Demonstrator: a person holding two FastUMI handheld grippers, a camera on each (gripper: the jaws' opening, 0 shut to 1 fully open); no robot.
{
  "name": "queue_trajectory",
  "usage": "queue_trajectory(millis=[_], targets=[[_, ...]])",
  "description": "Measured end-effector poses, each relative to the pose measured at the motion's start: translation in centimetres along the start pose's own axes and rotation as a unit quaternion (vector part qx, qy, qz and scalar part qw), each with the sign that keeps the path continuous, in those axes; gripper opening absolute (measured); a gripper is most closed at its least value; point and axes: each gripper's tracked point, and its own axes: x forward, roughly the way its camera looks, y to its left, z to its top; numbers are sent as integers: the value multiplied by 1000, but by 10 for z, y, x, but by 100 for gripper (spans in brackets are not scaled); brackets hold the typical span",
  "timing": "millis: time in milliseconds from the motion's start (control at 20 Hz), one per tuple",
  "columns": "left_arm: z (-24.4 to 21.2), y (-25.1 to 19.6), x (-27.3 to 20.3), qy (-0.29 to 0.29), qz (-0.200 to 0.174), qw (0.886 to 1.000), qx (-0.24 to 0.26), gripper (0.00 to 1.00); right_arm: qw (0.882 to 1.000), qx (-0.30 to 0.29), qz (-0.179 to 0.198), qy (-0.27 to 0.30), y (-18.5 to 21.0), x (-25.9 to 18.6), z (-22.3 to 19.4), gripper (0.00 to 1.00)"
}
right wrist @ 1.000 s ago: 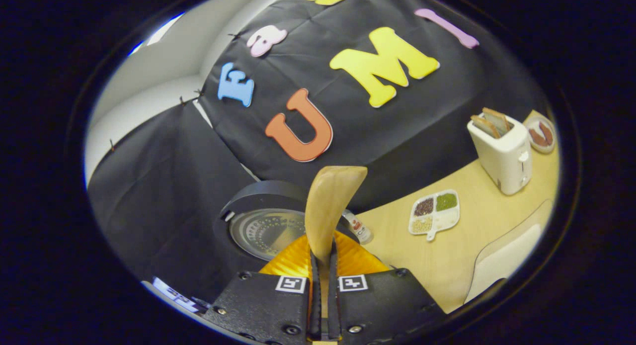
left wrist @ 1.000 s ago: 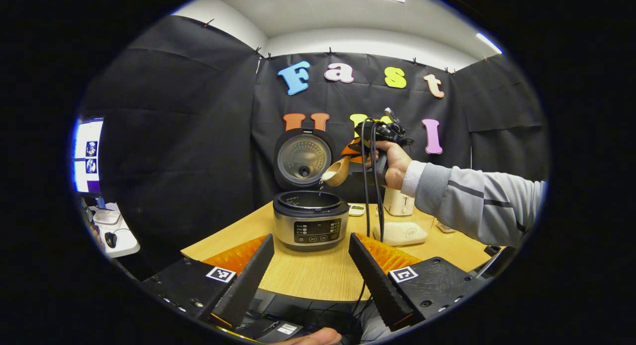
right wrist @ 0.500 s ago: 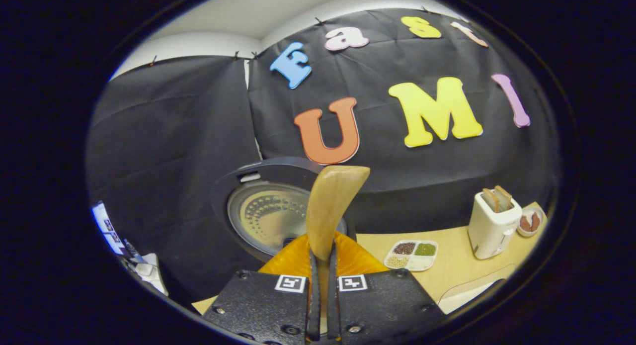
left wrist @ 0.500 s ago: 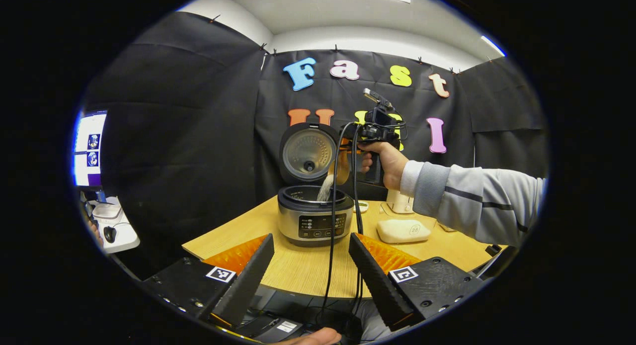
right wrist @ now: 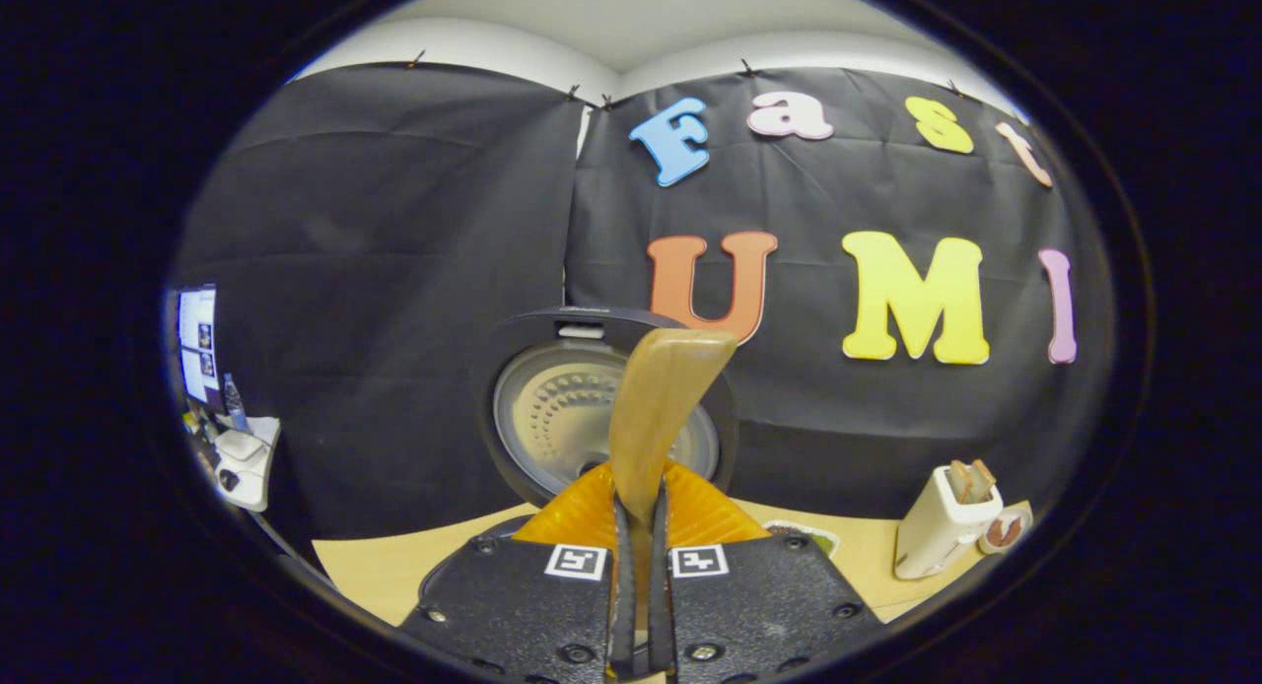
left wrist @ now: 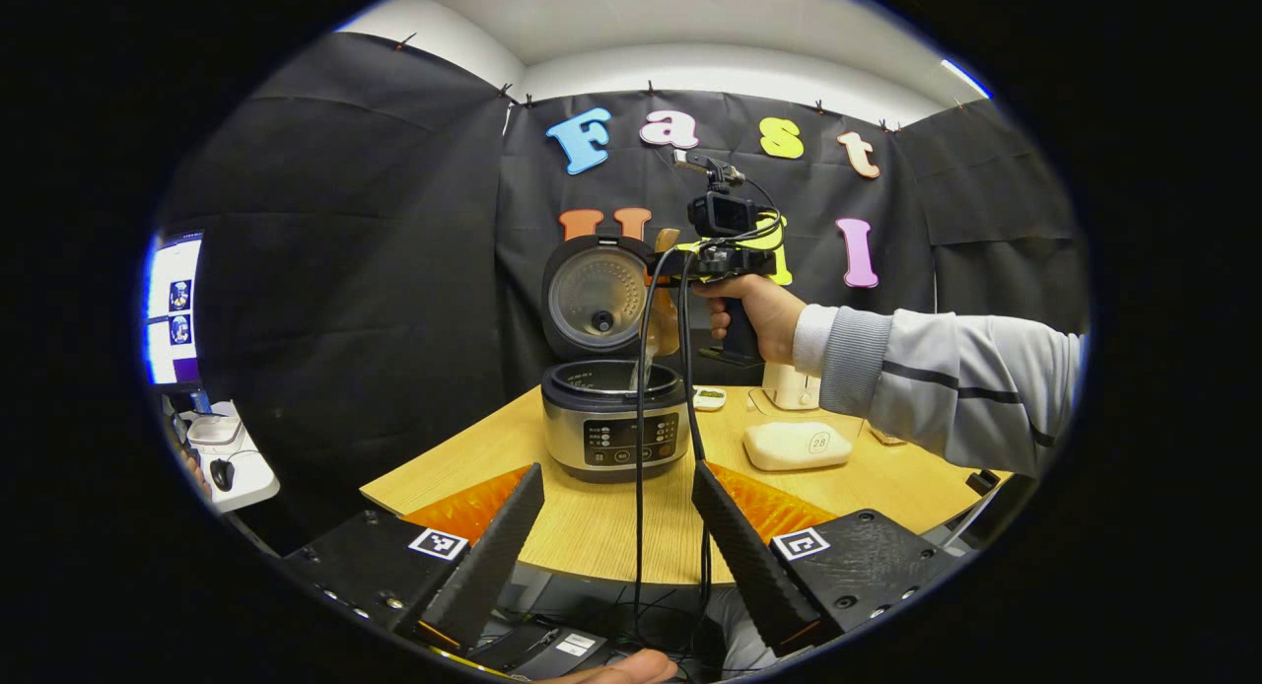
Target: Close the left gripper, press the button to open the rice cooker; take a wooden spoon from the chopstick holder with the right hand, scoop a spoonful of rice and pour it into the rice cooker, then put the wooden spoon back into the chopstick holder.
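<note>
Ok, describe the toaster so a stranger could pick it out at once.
Start at the rice cooker with its lid raised, in the middle of the wooden table. Look along the table's far edge, against the black cloth, in the right gripper view. The toaster is the tall cream box with two slices of bread sticking out of its top, taller than the small dish beside it.

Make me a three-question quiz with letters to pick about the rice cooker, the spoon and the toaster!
1. Where is the toaster? A on the table B on the floor C inside the cooker
2. What colour is the spoon? A blue B light brown wood C green
3. The rice cooker lid is A open B shut C missing

Key: 1 A, it stands on the table. 2 B, the wooden spoon shows tan between the right hand-held gripper fingers. 3 A, the lid stands upright above the pot.
</note>
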Motion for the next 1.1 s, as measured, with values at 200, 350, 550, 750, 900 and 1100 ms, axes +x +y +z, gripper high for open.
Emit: queue_trajectory(millis=[200,350,550,750,900,1100], targets=[[9,2,-1,-17,3,1000,13,97,995,-100,-1,-14,8,-4,0,11],[9,-2,-4,-17,-1,1000,10,97,988,-154,0,-12,16,-6,-10,11],[18,-11,-9,-30,-6,999,24,97,989,-144,-8,-19,7,-17,-2,11],[20,-26,-2,-32,-12,999,30,97,992,-119,-36,-14,-38,-28,0,11],[19,-32,1,-29,-14,999,28,96,993,-103,-65,-11,-85,-42,3,11],[20,-33,1,-29,-5,999,45,96,991,-89,-96,7,-149,-64,-4,11]])
